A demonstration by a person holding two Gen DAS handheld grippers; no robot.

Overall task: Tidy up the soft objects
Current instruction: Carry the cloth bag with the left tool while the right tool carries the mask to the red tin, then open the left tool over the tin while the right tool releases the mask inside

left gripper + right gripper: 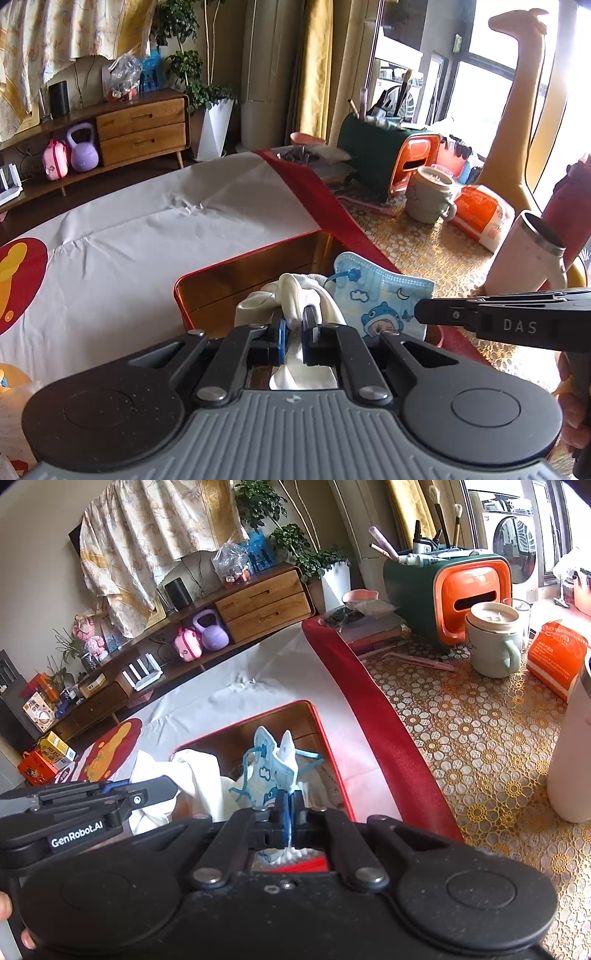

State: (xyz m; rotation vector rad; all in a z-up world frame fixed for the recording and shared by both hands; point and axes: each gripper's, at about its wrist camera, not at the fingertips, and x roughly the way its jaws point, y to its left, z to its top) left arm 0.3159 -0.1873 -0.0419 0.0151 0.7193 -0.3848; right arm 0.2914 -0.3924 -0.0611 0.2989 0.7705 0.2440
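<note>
A red-rimmed box (221, 266) with a shiny gold inside sits on the white sheet. My left gripper (294, 317) is shut on a white cloth (291, 295) and holds it over the box. My right gripper (286, 805) is shut on a light blue cartoon face mask (267, 775), held over the same box (251, 716). The mask also shows in the left wrist view (376, 295), to the right of the cloth. The cloth shows in the right wrist view (199, 779), left of the mask. The right gripper's body (509, 325) reaches in from the right.
A red band (388, 746) edges the sheet. Right of it, on a gold-patterned lace cloth (480, 746), stand a white tumbler (570, 757), a lidded mug (495, 642), an orange packet (554, 657) and a green-orange organizer (443, 587). A wooden sideboard (140, 129) stands behind.
</note>
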